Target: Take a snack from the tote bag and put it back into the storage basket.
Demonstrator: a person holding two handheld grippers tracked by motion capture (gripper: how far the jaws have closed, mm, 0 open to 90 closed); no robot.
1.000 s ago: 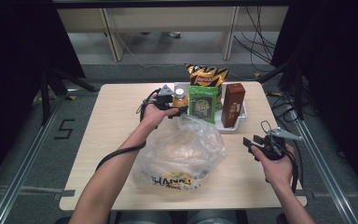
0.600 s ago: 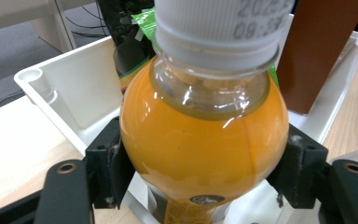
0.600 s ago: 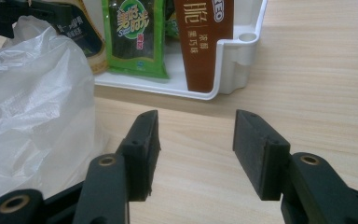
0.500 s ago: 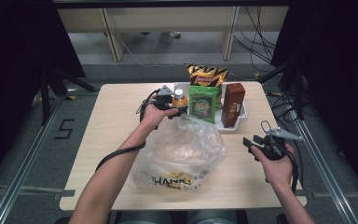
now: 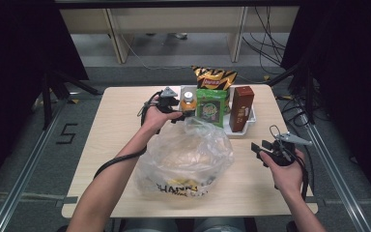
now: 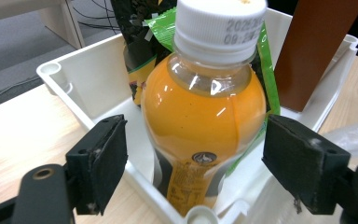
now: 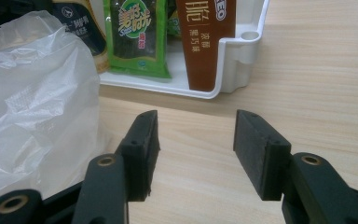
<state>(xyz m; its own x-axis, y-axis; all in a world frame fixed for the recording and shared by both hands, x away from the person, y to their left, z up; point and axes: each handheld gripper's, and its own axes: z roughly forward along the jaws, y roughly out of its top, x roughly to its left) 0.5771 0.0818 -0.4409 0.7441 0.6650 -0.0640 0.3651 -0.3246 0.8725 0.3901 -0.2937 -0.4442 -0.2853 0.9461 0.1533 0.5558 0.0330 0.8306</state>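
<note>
Looks like a release: with the left claw spread wide, its jaws just opened further, and the juice bottle standing between the pads without touching either, draw straight back along the line of the jaws. Keep level and centred, so as not to clip the bottle's shoulder or the near rim of the white tray. Avoid swinging sideways until well clear of the tray corner. Beware of nudging so tall and narrow a thing, likely to tip into the green packet close beside it. Leave the right claw as is, parked open and empty above the counter, beside the clear plastic bag and short of the brown carton. As for the bottle: upright at the left end of the tray, clear plastic, filled almost to the neck with cloudy orange drink, capped in ribbed white with a printed date, wrapped low down in a dark-and-yellow label, rounded and glossy at the shoulder, probably slippery under hard pads.
</note>
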